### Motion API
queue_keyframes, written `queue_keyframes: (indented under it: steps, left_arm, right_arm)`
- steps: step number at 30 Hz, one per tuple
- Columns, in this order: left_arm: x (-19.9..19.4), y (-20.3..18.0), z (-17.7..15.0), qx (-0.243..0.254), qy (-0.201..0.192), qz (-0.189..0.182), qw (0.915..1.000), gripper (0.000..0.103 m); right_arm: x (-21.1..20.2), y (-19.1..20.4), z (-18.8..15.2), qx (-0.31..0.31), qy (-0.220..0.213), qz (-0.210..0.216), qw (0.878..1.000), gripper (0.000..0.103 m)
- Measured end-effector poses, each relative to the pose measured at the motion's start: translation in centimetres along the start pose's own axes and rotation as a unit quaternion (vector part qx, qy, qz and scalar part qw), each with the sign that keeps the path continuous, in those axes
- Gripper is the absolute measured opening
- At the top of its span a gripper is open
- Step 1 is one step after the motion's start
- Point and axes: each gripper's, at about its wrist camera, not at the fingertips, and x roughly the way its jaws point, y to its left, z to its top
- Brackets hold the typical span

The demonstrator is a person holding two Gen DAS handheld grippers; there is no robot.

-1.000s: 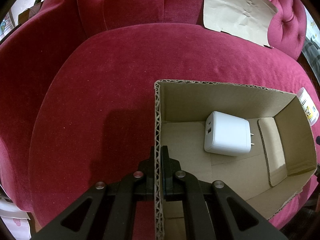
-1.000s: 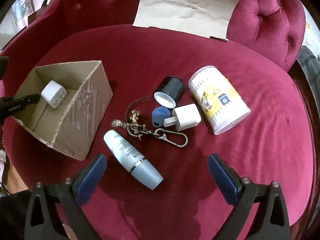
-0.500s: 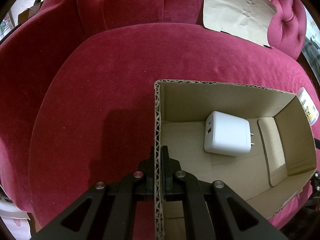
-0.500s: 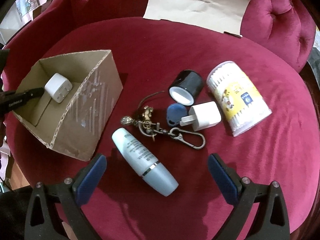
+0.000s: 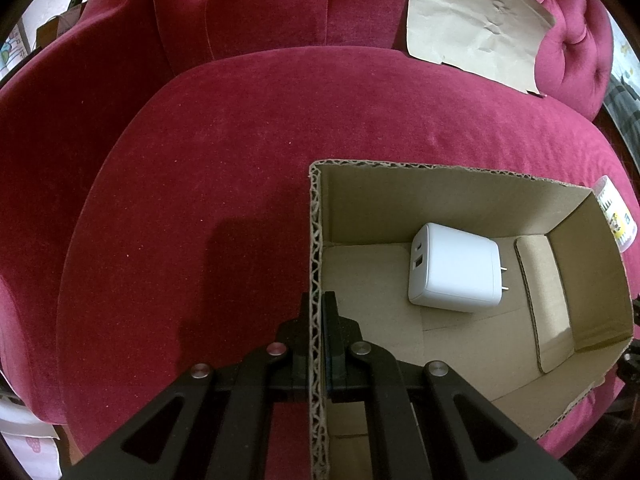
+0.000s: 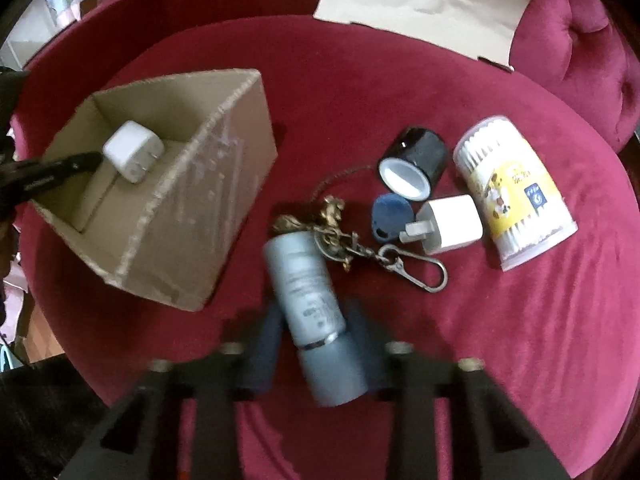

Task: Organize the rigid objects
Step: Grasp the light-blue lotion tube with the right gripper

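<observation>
My left gripper (image 5: 321,300) is shut on the near wall of the open cardboard box (image 5: 440,200), which holds a white charger (image 5: 456,268). In the right wrist view the box (image 6: 208,216) sits at the left of the red seat, with the left gripper's fingers (image 6: 60,168) on its far rim. A grey-blue bottle (image 6: 308,280) lies between the blue pads of my right gripper (image 6: 312,336). Its jaws are closing, and the pads look pressed on the bottle's lower half, though the picture is blurred.
Right of the bottle lie a brass keychain (image 6: 340,236) with a carabiner (image 6: 420,268), a blue tag (image 6: 390,216), a small white plug (image 6: 452,224), a black cap (image 6: 416,160) and a cotton swab tub (image 6: 516,188). A cardboard sheet (image 6: 424,0) leans on the backrest.
My right gripper has come down and forward over the bottle, and its wide-open jaws have closed in around it. The left gripper and the box have not moved.
</observation>
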Motion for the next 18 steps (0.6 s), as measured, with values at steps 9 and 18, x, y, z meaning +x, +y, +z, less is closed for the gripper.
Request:
queue_keyframes:
  steps: [9,18]
  left_arm:
    - [0.0,-0.1,0.0,0.0,0.0,0.001,1.0,0.003]
    - [0.0,-0.1,-0.1,0.0,0.0,0.001,1.0,0.003]
  right_arm:
    - [-0.5,-0.4,0.2,0.009,0.002,0.002,1.0,0.028]
    - [-1.9,-1.3,1.2,0.032,-0.002,-0.002,0.999,0.028]
